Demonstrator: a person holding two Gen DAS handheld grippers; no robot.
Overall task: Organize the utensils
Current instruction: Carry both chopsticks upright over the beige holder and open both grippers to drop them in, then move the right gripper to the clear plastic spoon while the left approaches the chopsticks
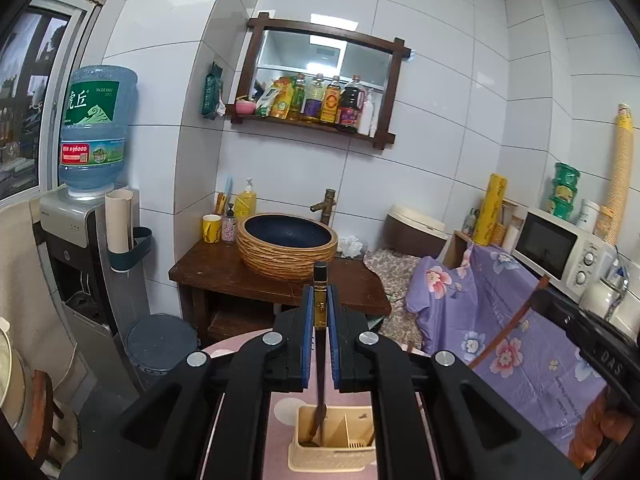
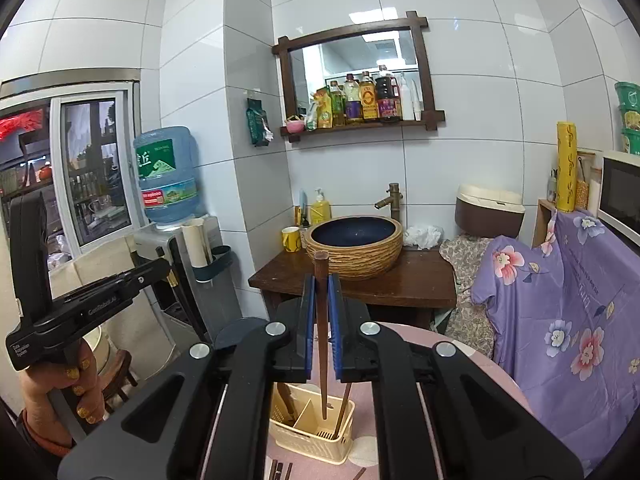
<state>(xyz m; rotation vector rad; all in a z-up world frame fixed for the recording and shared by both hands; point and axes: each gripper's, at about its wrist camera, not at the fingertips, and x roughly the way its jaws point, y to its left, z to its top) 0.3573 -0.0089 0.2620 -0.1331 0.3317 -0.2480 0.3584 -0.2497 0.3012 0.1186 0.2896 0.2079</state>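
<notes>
A cream plastic utensil holder (image 1: pixel 332 454) with compartments stands on the pink table below both grippers; it also shows in the right wrist view (image 2: pixel 310 436). My left gripper (image 1: pixel 320 300) is shut on a dark utensil with a gold-banded handle (image 1: pixel 320 296), held upright, its lower end in the holder's left compartment. My right gripper (image 2: pixel 322 292) is shut on a brown chopstick (image 2: pixel 321 320), upright, its tip in the holder's right compartment beside another chopstick (image 2: pixel 343 408). The left gripper's body (image 2: pixel 80 300) shows at the left of the right wrist view.
More chopsticks (image 2: pixel 280 470) lie on the pink table (image 2: pixel 420 336) in front of the holder. Behind stand a wooden washstand with a woven basin (image 1: pixel 286 246), a water dispenser (image 1: pixel 88 240), a bin (image 1: pixel 160 344) and a purple floral cloth (image 1: pixel 500 320) under a microwave (image 1: pixel 560 252).
</notes>
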